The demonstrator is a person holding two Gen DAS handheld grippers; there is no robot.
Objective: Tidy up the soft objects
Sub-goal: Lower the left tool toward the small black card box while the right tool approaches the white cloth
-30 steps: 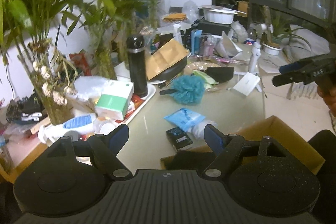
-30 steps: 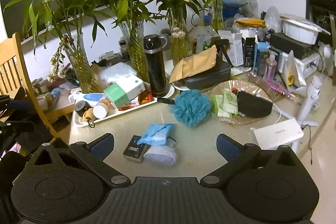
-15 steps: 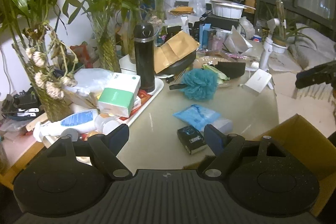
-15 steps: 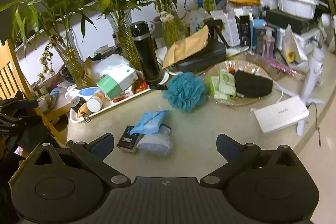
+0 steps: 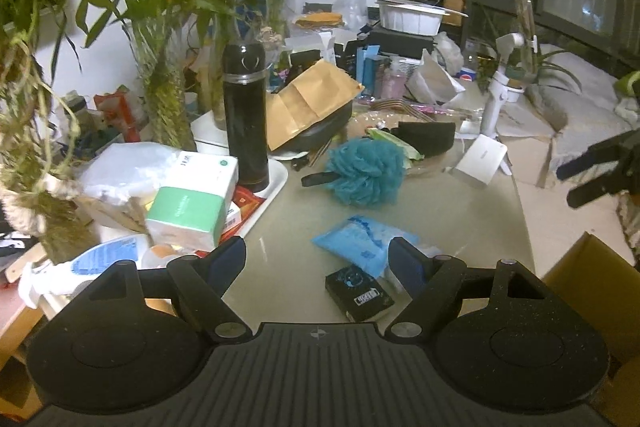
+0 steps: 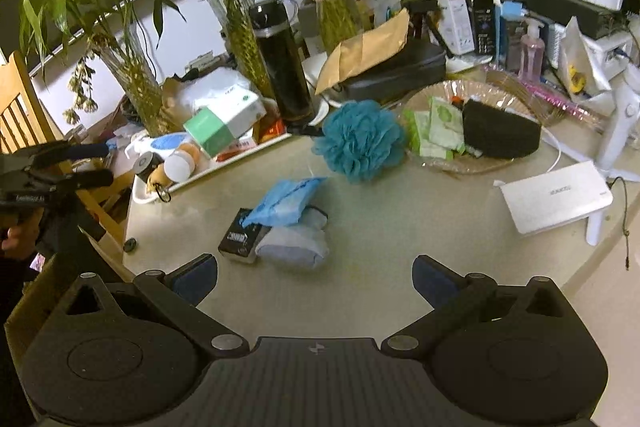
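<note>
While both held above table [image 6: 380,227] edge, left gripper [image 5: 318,259] jaws spread, holding nothing; right gripper [image 6: 316,277] jaws spread wide, likewise empty. Nearest on table: small black box [image 6: 239,241], touching grey-white soft pouch [image 6: 294,247], blue soft packet [image 6: 286,201] lying over both. Further back: teal bath pouf [image 6: 360,141], just beside clear dish [image 6: 436,169] holding green sachets [image 6: 438,127] and black sponge [image 6: 498,131]. Behind: black flask [image 6: 282,63] upright on white tray [image 6: 192,179].

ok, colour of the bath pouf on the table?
Teal blue bath pouf, with a black loop strap; clearest in the right wrist view.
</note>
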